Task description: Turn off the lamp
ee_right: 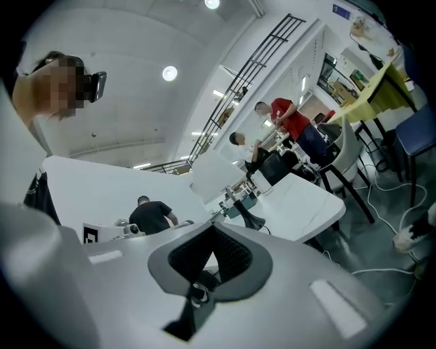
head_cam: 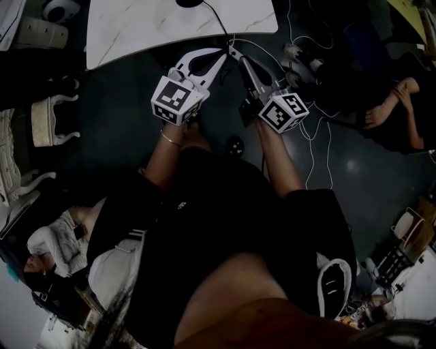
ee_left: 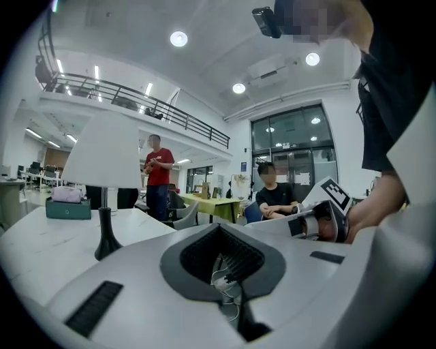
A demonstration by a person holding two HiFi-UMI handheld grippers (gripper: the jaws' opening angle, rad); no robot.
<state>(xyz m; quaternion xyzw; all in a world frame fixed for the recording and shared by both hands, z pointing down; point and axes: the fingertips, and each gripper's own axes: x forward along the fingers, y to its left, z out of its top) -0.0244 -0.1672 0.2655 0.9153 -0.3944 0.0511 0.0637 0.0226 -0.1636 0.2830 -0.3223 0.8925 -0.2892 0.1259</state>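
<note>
The lamp has a white shade (ee_left: 102, 153) on a thin black stem and flared black base (ee_left: 105, 240). It stands on the white marble table (ee_left: 41, 252), to the left in the left gripper view. In the right gripper view the lamp (ee_right: 212, 174) stands farther off, above the jaws. The head view shows only the lamp's dark base (head_cam: 188, 3) and black cord (head_cam: 218, 20) at the top edge. My left gripper (head_cam: 219, 56) and right gripper (head_cam: 236, 52) are side by side, tips near the table's front edge. Both are shut and empty, well short of the lamp.
A teal box (ee_left: 68, 208) sits on the table behind the lamp. White cables and a plug strip (head_cam: 306, 65) lie on the dark floor to the right. White chairs (head_cam: 48, 119) stand left. A person in red (ee_left: 158, 177) stands and another person (ee_left: 276, 198) sits beyond.
</note>
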